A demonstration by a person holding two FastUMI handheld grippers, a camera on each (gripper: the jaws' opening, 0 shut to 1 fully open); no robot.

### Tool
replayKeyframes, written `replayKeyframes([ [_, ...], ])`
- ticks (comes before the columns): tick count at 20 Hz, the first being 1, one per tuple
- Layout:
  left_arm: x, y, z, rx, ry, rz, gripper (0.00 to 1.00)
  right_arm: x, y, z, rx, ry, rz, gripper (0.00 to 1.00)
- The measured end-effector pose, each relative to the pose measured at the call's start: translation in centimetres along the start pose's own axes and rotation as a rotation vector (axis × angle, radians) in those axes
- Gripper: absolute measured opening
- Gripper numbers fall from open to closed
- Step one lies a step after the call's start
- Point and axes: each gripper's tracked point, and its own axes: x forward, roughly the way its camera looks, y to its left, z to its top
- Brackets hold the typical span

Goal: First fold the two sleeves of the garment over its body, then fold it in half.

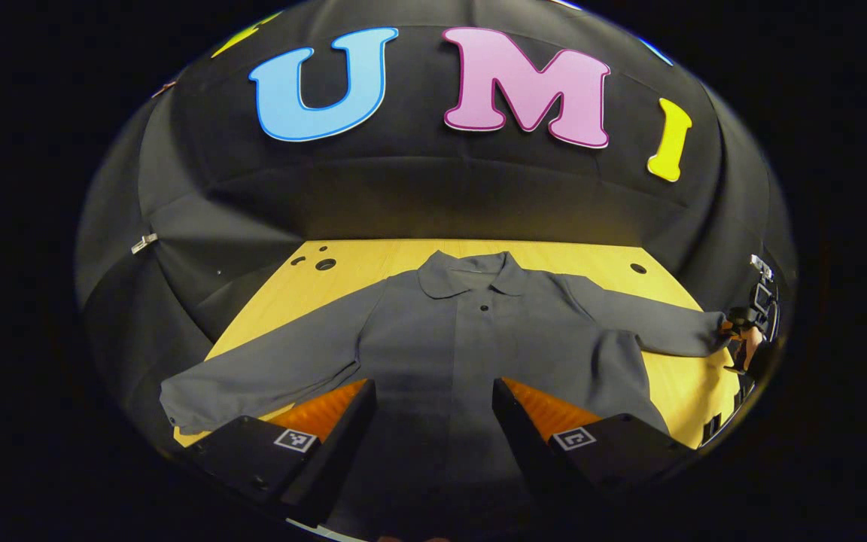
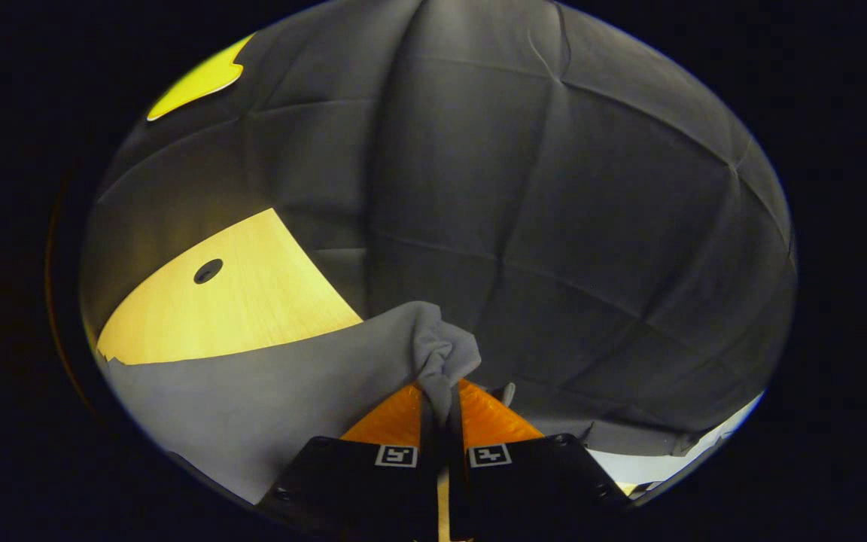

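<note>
Handling: the shirt (image 1: 471,346) looks like light, soft woven cloth; by my judgement it drapes and bunches, will not hold a crease unaided, and drags on the table (image 1: 358,260) rather than sliding as 1 piece.
Hold points: cuffs for the sleeve folds; hem corners or shoulders for the half fold, judged from how it lies.
Shirt, look: dark grey, long-sleeved, with a flat collar (image 1: 471,275) and 1 dark button on the placket; front up, body fairly smooth.
Shirt, place: ahead of and under the left gripper (image 1: 433,410), collar at the far end, hem nearest that gripper.
Left sleeve (image 1: 253,380): spread out flat to the left of the left gripper, cuff near the table's near edge; not yet folded.
Right sleeve (image 1: 652,324): stretched to the far right of the left gripper; its cuff (image 2: 441,354) sits bunched at the right gripper's tips.
Left gripper: fingers wide apart, holding nothing, poised above the lower body of the shirt.
Right gripper (image 2: 441,399): fingers closed tight on the cuff, cloth puckered above them; the sleeve trails away to its left.
Table: pale wood with round holes (image 2: 208,271).
Progress: 0 of 2 sleeves over the body by my reading; half fold not begun.
Risk: thin cloth could slip from a shallow pinch.
</note>
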Motion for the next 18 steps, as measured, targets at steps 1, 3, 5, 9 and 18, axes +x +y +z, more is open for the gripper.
replayKeyframes([
  [1, -0.1, 0.2, -0.1, -0.004, 0.0, 0.002, 0.98, -0.1, 0.3, 0.3, -0.004, -0.002, 0.016, 0.06],
  [3, -0.3, 0.8, -0.2, -0.008, -0.009, 0.015, 0.98, -1.0, 0.7, 0.8, 0.005, -0.015, 0.054, 0.06],
  [5, -0.8, 1.8, 0.2, -0.003, -0.035, 0.051, 0.98, -2.6, 1.2, 1.8, -0.007, -0.026, 0.081, 0.06],
  [9, -2.2, 3.2, 0.1, -0.011, -0.074, 0.052, 0.98, -5.6, 4.1, 4.8, -0.102, -0.09, 0.127, 0.06],
  [18, -4.7, 7.5, -1.2, -0.039, -0.103, 0.068, 0.98, -18.8, 8.9, 10.5, -0.216, -0.208, 0.291, 0.06],
])
